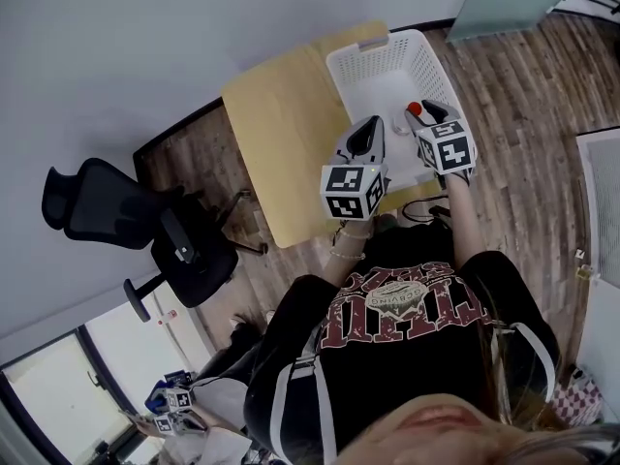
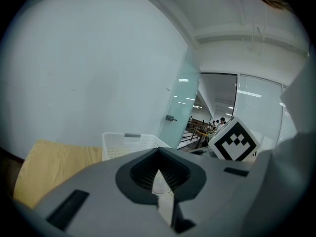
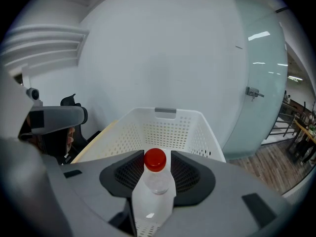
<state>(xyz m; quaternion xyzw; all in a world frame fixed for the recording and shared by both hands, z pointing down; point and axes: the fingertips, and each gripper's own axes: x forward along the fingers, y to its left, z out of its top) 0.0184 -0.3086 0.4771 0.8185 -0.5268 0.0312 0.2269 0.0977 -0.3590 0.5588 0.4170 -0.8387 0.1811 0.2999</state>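
On the table [image 1: 276, 134]: we work above its far end, both grippers raised.
Basket [image 3: 165, 113]: white, under and beyond the bottle; we judge centring over it matters.
Right gripper [image 3: 155, 176]: clamped on the bottle [image 3: 154, 194], red cap up; we'd hold it upright.
Left gripper [image 2: 160, 181]: pinching a thin white strip [image 2: 163, 197].

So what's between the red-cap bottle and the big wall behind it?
The white basket. In the right gripper view its holey far side stands beyond the bottle that the right claw holds, in front of the pale wall.
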